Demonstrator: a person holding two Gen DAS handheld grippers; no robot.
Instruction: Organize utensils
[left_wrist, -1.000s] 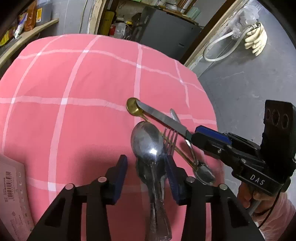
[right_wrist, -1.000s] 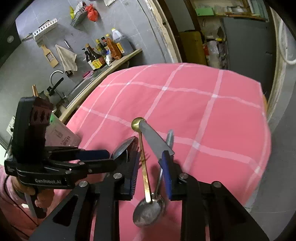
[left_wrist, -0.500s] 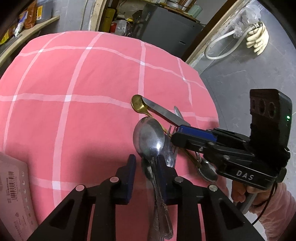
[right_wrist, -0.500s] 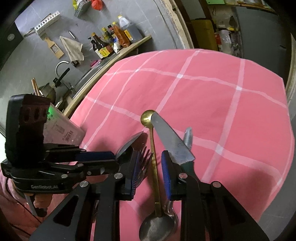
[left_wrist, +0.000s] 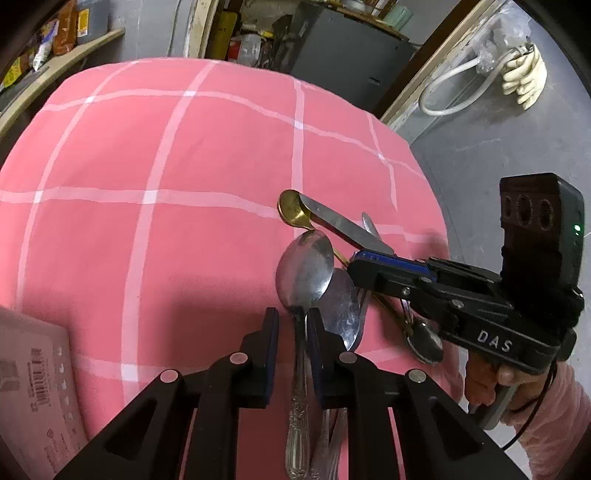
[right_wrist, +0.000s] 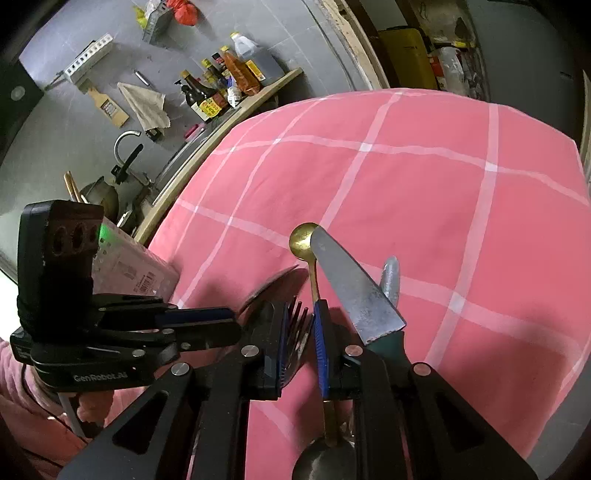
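A pile of utensils lies near the right edge of the pink checked tablecloth (left_wrist: 147, 240). My left gripper (left_wrist: 292, 332) has its jaws closed to a narrow gap around the neck of a large silver spoon (left_wrist: 304, 271), whose bowl points away; whether both pads touch it I cannot tell. A second silver spoon (left_wrist: 341, 306) lies under it. My right gripper (right_wrist: 300, 339) has a narrow gap, its jaws around a fork (right_wrist: 295, 325). A gold spoon (right_wrist: 304, 238), a green-handled knife (right_wrist: 351, 284) and a small silver spoon (right_wrist: 391, 277) lie beside it.
A pink printed box (left_wrist: 29, 387) sits at the table's near left corner, also in the right wrist view (right_wrist: 136, 269). A counter with sauce bottles (right_wrist: 221, 88) and a sink tap stands beyond the table. The table's right edge drops to grey floor (left_wrist: 480, 147).
My left gripper's jaws have closed from wide open to a narrow gap around the large spoon's neck. My right gripper moved forward over the fork and narrowed its jaws.
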